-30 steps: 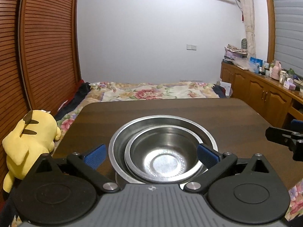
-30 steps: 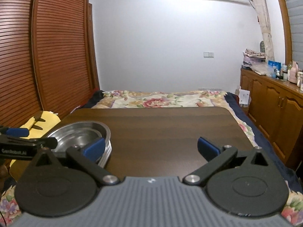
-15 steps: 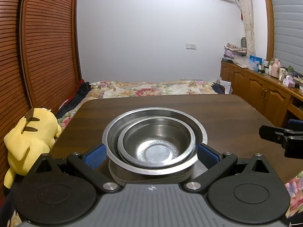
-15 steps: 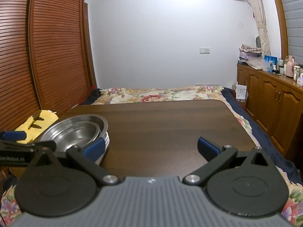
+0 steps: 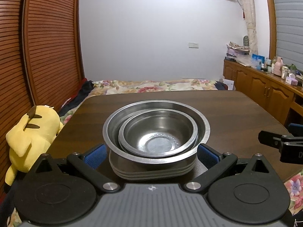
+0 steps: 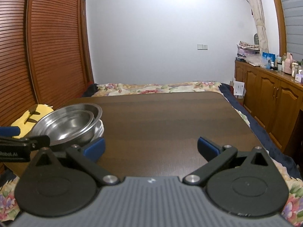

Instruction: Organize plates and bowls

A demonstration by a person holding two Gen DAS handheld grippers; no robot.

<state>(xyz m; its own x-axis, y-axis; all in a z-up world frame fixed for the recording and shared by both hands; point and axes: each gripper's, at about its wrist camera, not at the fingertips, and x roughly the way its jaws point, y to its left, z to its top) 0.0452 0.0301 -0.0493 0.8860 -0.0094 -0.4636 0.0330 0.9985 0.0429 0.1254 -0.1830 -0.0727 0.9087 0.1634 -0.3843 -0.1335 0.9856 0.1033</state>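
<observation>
A small steel bowl (image 5: pixel 158 132) sits nested in a larger steel bowl (image 5: pixel 202 126), and both rest on a low stack of pale plates (image 5: pixel 151 173) on the dark wooden table (image 5: pixel 236 109). My left gripper (image 5: pixel 151 156) is open, its blue pads flanking the near side of the stack with a gap on each side. The same bowls (image 6: pixel 68 124) show at the left of the right wrist view. My right gripper (image 6: pixel 151 147) hangs open over bare table with nothing between its fingers. Its tip (image 5: pixel 280 143) shows at the right of the left wrist view.
A yellow plush toy (image 5: pixel 28 136) sits off the table's left edge. A bed with a floral cover (image 6: pixel 161 89) lies beyond the far edge. Wooden cabinets (image 6: pixel 274 102) with clutter on top run along the right, and slatted doors (image 6: pixel 47 47) stand on the left.
My left gripper has sunk lower, so the view of the bowls has dropped from above to nearly side-on and the plates beneath now show. The right gripper has drifted slightly; both stay open.
</observation>
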